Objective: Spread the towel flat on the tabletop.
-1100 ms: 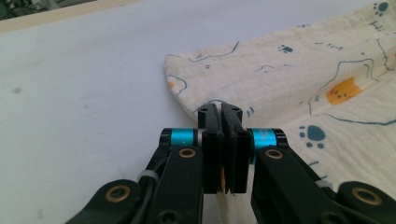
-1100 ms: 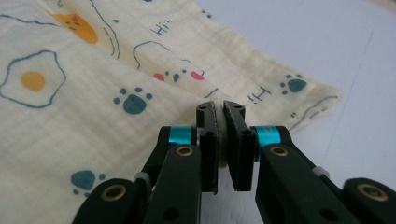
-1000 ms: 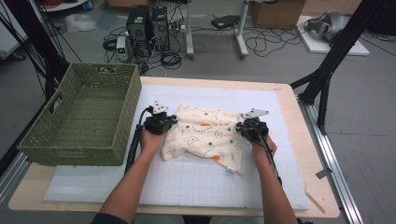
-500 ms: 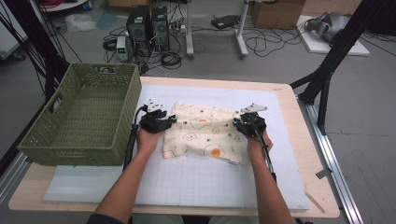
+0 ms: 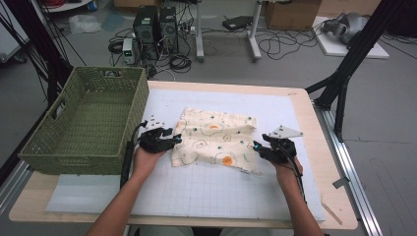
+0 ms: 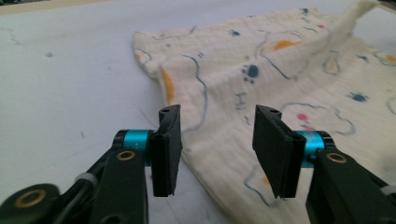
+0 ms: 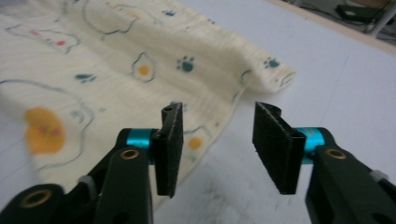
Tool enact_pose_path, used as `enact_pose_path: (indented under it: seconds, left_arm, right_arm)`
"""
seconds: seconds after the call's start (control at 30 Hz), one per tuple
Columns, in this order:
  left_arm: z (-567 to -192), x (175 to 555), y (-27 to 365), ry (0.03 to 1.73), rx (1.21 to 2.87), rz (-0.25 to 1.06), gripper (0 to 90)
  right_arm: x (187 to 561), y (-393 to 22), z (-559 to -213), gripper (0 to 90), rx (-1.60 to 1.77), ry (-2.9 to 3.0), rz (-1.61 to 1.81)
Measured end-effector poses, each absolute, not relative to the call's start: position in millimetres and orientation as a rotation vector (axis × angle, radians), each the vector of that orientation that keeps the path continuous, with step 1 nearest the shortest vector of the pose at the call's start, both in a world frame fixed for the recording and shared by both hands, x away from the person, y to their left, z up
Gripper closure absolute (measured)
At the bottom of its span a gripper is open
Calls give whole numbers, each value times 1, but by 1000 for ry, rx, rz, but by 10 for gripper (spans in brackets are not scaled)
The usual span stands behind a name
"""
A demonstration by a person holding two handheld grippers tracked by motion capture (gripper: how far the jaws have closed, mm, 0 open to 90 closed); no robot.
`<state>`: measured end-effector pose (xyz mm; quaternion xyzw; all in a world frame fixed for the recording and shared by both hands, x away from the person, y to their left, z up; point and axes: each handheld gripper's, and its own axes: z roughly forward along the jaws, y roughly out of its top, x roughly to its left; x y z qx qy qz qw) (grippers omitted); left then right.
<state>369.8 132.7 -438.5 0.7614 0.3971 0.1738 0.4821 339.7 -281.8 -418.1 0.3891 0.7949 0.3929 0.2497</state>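
White gridded mat point(image 5: 211, 196) on a wooden table point(image 5: 314, 113); cables on the grey floor point(image 5: 383, 147); both hand-held grippers' jaws just parted, empty.

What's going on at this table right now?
A person is working a printed cloth on a white mat, with tongs in each hand. The left tongs sit at the cloth's left edge, the right tongs at its right edge. Both have just been opening and grip nothing; the cloth lies loose on the mat. A green basket stands at the left.
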Motion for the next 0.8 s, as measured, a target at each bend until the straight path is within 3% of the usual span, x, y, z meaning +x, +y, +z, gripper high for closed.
enact_pose_path:
  seconds: [0.17, 0.37, 0.47, 0.63, 0.67, 0.7, 0.73, 0.77, 0.8]
  left_arm:
    - [-433, 340, 138, 884, 1882, 400, 629]
    - [-441, 328, 137, 859, 1924, 345, 646]
    - [-448, 330, 135, 880, 1955, 298, 633]
    - [-451, 330, 126, 882, 2049, 333, 556]
    - [-451, 328, 123, 874, 2067, 369, 592]
    - [-451, 326, 121, 866, 2083, 415, 592]
    - [-451, 324, 120, 855, 2085, 428, 681]
    - [-451, 323, 121, 842, 2094, 429, 884]
    - [-450, 323, 121, 843, 2093, 424, 882]
  right_arm:
    - [311, -278, -432, 521, 992, 2249, 1062]
    - [305, -267, -442, 536, 962, 2324, 1056]
    - [306, -260, -446, 554, 961, 2354, 1033]
    - [308, -260, -448, 671, 1024, 2350, 1025]
    - [309, -262, -448, 739, 1046, 2354, 1048]
    - [309, -262, -448, 739, 1046, 2354, 1048]
    - [308, -261, -448, 805, 1041, 2361, 1040]
    - [307, -260, -448, 850, 1022, 2370, 1036]
    - [306, -259, -447, 883, 1008, 2382, 1038]
